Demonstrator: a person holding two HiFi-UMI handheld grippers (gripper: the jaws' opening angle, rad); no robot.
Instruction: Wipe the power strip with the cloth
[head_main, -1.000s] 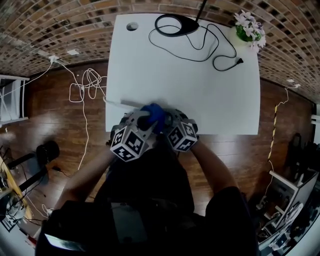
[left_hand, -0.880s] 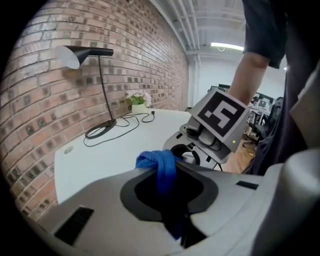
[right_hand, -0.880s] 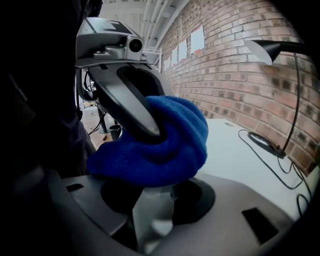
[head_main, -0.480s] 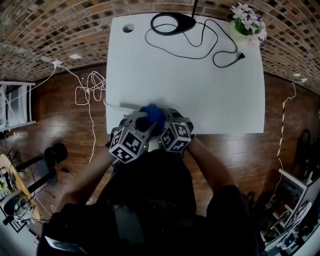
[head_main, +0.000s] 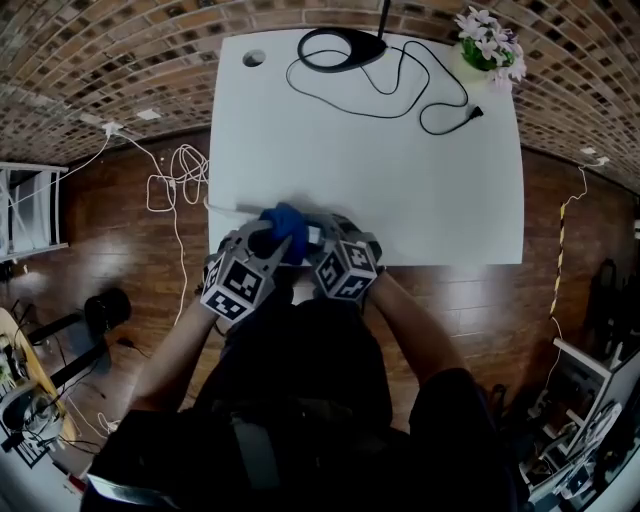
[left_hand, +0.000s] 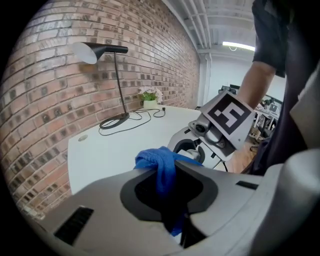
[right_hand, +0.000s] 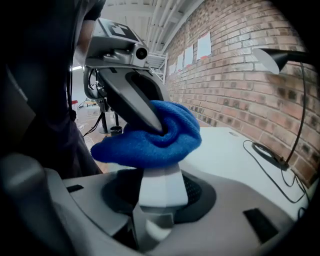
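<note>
Left tongs (left_hand: 167, 172): pressed shut on a fold of the blue cloth (right_hand: 155, 135), angled down at the near edge of the desk (head_main: 370, 150).
Right tongs (head_main: 318, 238): pinching one end of the white power strip (right_hand: 161, 181).
Cloth: bunched on top of the strip, just beside the right tongs' tips.
Power strip: along the desk's near edge, at the centre of the head view.
Background: black lamp (head_main: 340, 48) and potted flowers (head_main: 490, 45) at the top of the frame.
</note>
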